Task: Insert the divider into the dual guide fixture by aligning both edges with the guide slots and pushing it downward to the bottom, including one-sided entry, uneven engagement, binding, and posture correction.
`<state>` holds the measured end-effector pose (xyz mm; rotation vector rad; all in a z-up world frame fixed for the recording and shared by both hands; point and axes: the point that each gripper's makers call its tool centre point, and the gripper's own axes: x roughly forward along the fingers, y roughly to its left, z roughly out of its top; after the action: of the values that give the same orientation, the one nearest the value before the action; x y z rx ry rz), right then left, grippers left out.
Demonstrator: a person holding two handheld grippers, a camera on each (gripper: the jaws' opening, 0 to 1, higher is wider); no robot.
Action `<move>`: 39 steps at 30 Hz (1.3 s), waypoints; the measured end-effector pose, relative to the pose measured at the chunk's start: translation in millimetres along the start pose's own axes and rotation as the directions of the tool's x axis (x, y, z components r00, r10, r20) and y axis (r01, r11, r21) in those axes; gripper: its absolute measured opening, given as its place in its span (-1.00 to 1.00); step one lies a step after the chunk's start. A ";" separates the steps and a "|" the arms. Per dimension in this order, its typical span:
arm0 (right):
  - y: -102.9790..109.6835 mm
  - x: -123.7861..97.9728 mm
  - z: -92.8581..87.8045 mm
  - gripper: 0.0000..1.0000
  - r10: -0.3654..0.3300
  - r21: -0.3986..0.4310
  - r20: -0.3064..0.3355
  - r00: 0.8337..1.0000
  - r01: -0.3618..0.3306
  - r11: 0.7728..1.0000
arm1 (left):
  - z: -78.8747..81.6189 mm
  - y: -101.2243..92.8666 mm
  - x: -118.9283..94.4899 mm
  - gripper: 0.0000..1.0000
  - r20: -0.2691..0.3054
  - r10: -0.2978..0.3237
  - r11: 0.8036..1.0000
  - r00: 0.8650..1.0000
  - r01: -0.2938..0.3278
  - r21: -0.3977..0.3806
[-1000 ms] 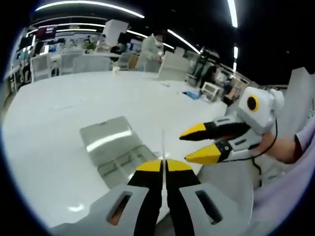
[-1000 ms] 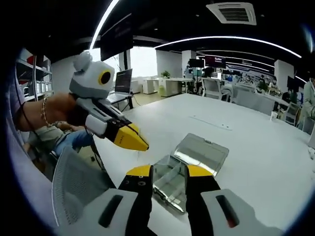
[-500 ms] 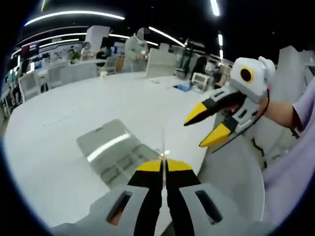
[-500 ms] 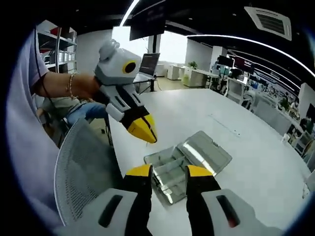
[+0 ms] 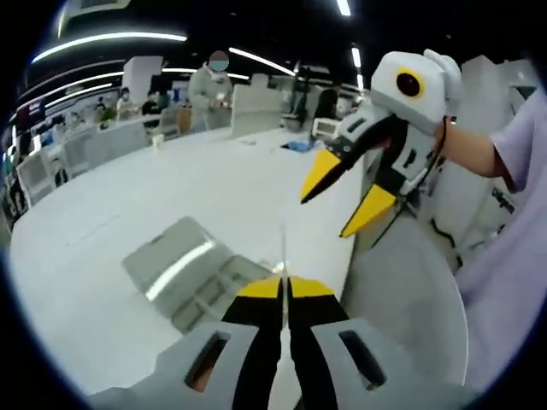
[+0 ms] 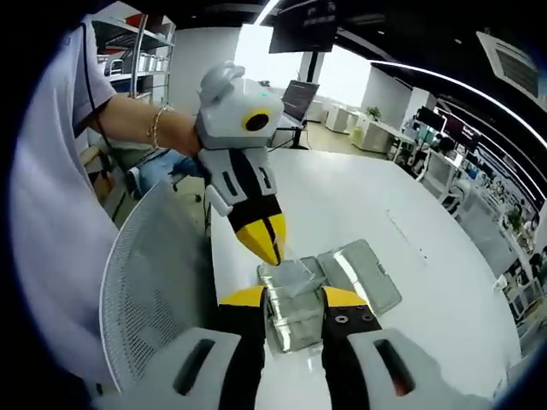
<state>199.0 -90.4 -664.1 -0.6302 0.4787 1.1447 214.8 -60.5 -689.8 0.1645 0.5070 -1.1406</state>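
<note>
- Left gripper (image 5: pixel 284 286) pinched the thin clear divider (image 5: pixel 283 252) edge-on above the fixture (image 5: pixel 192 275).
- Right gripper (image 6: pixel 293 297) hung wide apart, holding nothing, over the white table (image 6: pixel 359 205).

The broad white desk (image 5: pixel 128 205) lies bare beyond the clear plastic compartment fixture (image 5: pixel 192 273), leaving open passage there. A grey mesh chair back (image 6: pixel 149 290) crowds the desk's near edge. The right gripper (image 5: pixel 342 201) hangs above the fixture, jaws apart.
</note>
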 end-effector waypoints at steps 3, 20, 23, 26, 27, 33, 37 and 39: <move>3.2 3.6 -0.3 -0.61 0.032 -0.032 -0.020 0.999 -0.033 0.999 | 0.3 -4.3 0.2 -1.00 0.001 -0.018 0.999 1.000 0.018 0.030; 27.2 13.0 -5.9 -0.92 0.246 -0.187 -0.199 0.949 -0.283 0.941 | 0.6 -35.8 7.1 -1.00 -0.050 -0.086 0.973 0.995 0.095 0.209; 29.8 13.8 -8.5 -0.94 0.267 -0.197 -0.222 0.938 -0.312 0.929 | -2.3 -39.2 8.5 -1.00 -0.077 -0.086 0.962 0.993 0.103 0.252; 32.8 14.9 -12.3 -0.96 0.288 -0.205 -0.252 0.924 -0.342 0.917 | 0.2 -42.4 9.5 -1.00 -0.073 -0.099 0.960 0.992 0.115 0.254; 34.1 15.4 -13.6 -0.96 0.295 -0.208 -0.262 0.919 -0.352 0.913 | 0.9 -43.0 9.9 -1.00 -0.071 -0.102 0.960 0.992 0.116 0.253; 34.9 16.1 -12.0 -1.00 0.305 -0.207 -0.262 0.915 -0.362 0.909 | 2.1 -46.0 12.2 -1.00 -0.067 -0.104 0.961 0.992 0.117 0.249; 37.1 18.6 -12.1 -1.00 0.313 -0.215 -0.273 0.909 -0.375 0.902 | -0.2 -44.2 11.6 -1.00 -0.069 -0.096 0.963 0.993 0.110 0.244; 38.5 19.9 -12.0 -1.00 0.316 -0.224 -0.279 0.907 -0.382 0.897 | -1.7 -43.6 10.9 -1.00 -0.073 -0.091 0.963 0.993 0.107 0.247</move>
<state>169.5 -74.3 -693.9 -0.9569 0.6630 1.5057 178.6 -87.1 -690.8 0.3985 0.4272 -1.2997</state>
